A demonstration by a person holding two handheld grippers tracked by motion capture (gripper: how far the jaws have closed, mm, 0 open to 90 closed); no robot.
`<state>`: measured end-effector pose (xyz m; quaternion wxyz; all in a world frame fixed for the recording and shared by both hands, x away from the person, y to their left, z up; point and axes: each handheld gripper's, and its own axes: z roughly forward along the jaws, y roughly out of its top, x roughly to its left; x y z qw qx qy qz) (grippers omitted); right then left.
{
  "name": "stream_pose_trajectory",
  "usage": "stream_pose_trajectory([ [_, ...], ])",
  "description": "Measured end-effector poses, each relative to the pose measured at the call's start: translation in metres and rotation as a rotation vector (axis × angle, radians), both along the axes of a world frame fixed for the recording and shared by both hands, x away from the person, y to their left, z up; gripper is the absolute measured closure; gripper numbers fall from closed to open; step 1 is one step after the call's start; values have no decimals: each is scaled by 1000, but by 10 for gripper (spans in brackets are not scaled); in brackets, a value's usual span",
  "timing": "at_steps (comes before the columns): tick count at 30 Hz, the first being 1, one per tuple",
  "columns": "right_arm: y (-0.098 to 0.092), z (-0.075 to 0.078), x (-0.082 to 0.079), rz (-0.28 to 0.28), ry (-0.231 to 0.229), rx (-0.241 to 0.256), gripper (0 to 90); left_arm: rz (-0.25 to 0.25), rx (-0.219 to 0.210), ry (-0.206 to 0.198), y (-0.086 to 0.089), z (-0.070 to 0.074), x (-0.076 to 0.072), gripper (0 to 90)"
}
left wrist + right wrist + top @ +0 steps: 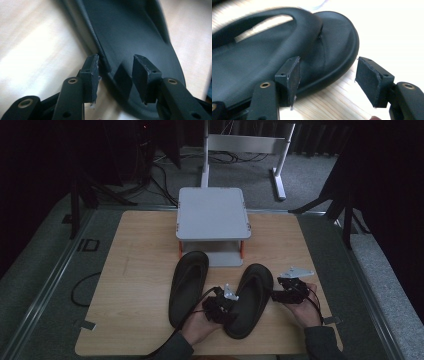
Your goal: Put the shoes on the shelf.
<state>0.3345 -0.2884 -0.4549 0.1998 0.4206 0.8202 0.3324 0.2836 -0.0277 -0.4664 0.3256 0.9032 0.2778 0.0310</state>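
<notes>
Two dark flip-flops lay side by side on the wooden table point(135, 270), in the lower middle of the high view, just in front of a small grey two-tier stand point(212, 212).

The left flip-flop point(187, 287) rested untouched, its long axis running nearly straight up the frame. The right flip-flop point(250, 300) was the one both hands had closed in on. Its length ran from lower left to upper right, toe toward the stand.

The left gripper point(223, 301) sat at the inner edge of that sandal, near the heel end. In the left gripper view its jaws stood parted, one pad outside the rim and one over the footbed, straddling the sole's edge point(105, 62) without pinching it that I could see.

The right gripper point(286, 290) waited at the outer edge toward the toe. In the right gripper view its jaws were spread wide and empty. The sandal point(287, 57) lay to the left of them, with one pad over its rim and the other above bare wood.

I judged the left gripper nearer to a grasp. It needed only to close on the rim, while the right would have to shift toward the sandal first.
</notes>
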Motion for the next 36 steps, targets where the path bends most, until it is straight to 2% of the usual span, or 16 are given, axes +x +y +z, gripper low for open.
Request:
stream_pose_trajectory([
  [7,12,1,4,-12,-13,-1,386,0,-32,6,4,-2,-3,553],
  [9,12,3,2,-28,-27,3,375,26,-26,-18,8,-2,-3,530],
  [11,11,5,-2,-28,-31,40,370,70,-44,-36,20,2,-1,529],
  [15,14,9,-12,-8,-42,75,365,102,-71,-66,35,10,-1,528],
  [16,19,9,-20,9,-38,83,357,127,-84,-101,45,17,-3,528],
  [18,22,7,-23,16,-32,81,357,127,-84,-101,45,17,-3,526],
  [19,26,3,-25,25,-19,79,357,172,-97,-148,60,24,-5,521],
  [21,31,-3,-24,26,3,68,377,190,-100,-162,66,27,-5,519],
  [22,32,-6,-22,19,12,68,396,225,-100,-190,77,31,-5,519],
  [23,32,-6,-22,19,12,68,396,225,-100,-190,77,31,-5,517],
  [24,35,-10,-18,24,31,86,448,247,-101,-200,83,32,-6,515],
  [25,35,-10,-18,24,31,86,448,263,-96,-206,89,33,-6,515],
  [26,38,-11,-15,19,37,87,473,295,-101,-209,99,34,-6,514],
  [30,42,-12,-10,-9,34,86,541,332,-102,-195,115,31,-6,514],
  [33,43,-11,-10,-17,35,99,550,344,-103,-193,119,29,-8,518],
  [36,44,-11,-10,-27,35,104,570,342,-85,-181,122,24,-8,523],
])
